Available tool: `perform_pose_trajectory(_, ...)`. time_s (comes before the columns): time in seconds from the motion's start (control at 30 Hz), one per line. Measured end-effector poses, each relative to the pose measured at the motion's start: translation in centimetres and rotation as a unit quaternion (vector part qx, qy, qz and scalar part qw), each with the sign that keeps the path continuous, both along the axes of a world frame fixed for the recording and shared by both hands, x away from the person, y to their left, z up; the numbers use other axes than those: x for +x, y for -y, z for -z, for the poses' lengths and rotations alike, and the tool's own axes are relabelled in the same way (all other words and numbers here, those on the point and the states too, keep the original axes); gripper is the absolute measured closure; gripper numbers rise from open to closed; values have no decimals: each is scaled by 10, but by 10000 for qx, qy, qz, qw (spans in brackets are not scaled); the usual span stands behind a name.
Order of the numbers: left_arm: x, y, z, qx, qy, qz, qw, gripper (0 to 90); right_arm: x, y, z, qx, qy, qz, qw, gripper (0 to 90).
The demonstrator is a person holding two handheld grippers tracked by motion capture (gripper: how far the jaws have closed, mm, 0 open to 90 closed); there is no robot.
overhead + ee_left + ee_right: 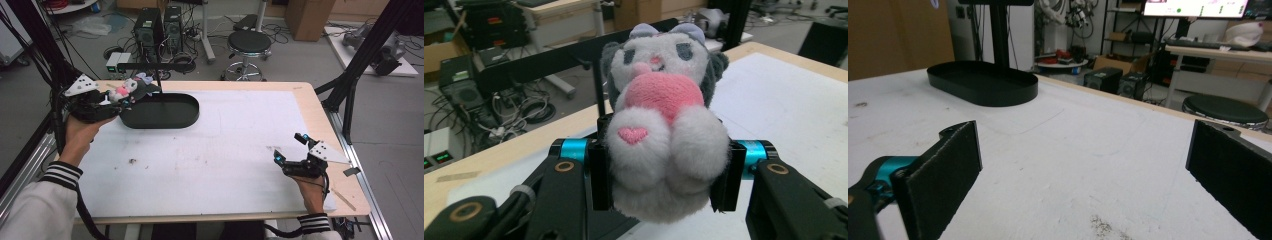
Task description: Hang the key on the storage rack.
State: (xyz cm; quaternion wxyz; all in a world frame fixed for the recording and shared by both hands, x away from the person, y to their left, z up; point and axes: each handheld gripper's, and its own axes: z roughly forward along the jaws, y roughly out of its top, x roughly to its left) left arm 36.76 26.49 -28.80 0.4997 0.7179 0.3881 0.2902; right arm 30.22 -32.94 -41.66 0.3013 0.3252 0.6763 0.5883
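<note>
- One plush toy (663,130), grey and white with a pink heart on its belly, was the thing in hand; it sat upright between the jaws of the left gripper (112,100), which were closed on its lower body.
- In the high view the toy (125,90) hung at the far left of the table, just at the left end of the black oval tray (172,117) and seemingly above its rim.
- Judged from that, the step was to place the toy in the tray. To do it well, the left gripper likely needed to travel a little right, so the toy cleared the rim and the thin black post (158,80) standing at the tray's far side.
- Lowering until the toy's base met the tray floor before parting the jaws would have kept it from tipping; soft plush springs back, so a slow release seemed wise.
- Far off at the near right, the right gripper (289,148) rested over the white table cover (225,150) with its jaws spread wide and nothing between them, well out of the way.
</note>
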Motion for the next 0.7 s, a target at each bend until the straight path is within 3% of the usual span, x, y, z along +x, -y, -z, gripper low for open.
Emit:
perform_pose_trajectory(0.27, 12, -4, 1, 17, -9, -415, 9991, 552, -3, 3, 13, 188, 322, 19, 9993, 3)
perform_pose_trajectory(0.63, 29, 2, -1, -54, 81, -683, 9976, 552, -9, 6, 27, 358, 647, -14, 9973, 3)
perform_pose_trajectory(0.7, 33, 3, -1, -13, 71, -693, 9976, 552, -11, 6, 28, 390, 604, -32, 9974, 3)
